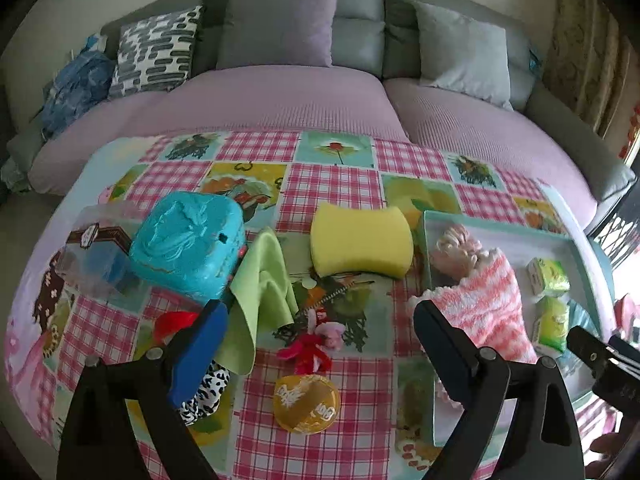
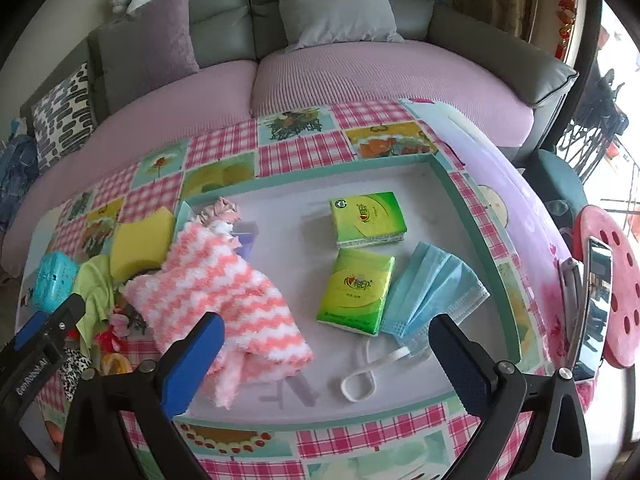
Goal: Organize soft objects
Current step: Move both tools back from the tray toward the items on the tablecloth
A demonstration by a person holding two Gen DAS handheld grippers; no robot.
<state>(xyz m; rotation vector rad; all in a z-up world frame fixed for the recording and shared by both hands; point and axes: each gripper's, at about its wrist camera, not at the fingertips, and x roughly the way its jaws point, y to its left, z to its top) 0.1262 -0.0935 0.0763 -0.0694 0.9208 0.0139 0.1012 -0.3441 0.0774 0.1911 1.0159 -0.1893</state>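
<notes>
My left gripper (image 1: 320, 320) hangs open over the checked tablecloth, nothing between its jaws. Under and ahead of it lie a green cloth (image 1: 260, 292), a yellow sponge (image 1: 360, 240), a red and pink flower piece (image 1: 312, 344) and an amber disc (image 1: 306, 402). My right gripper (image 2: 326, 332) is open above the white tray (image 2: 320, 172), also with nothing between its jaws. In the tray lie a pink striped fluffy cloth (image 2: 224, 292), two green tissue packs (image 2: 366, 218) (image 2: 356, 288), blue face masks (image 2: 432, 288) and a pink fluffy item (image 2: 220, 208).
A teal box (image 1: 188, 244) and a clear box (image 1: 92, 256) stand at the table's left. A leopard-print piece (image 1: 208, 392) lies under my left finger. A sofa with cushions (image 1: 280, 20) runs behind the table. A red stool (image 2: 616, 280) stands at the right.
</notes>
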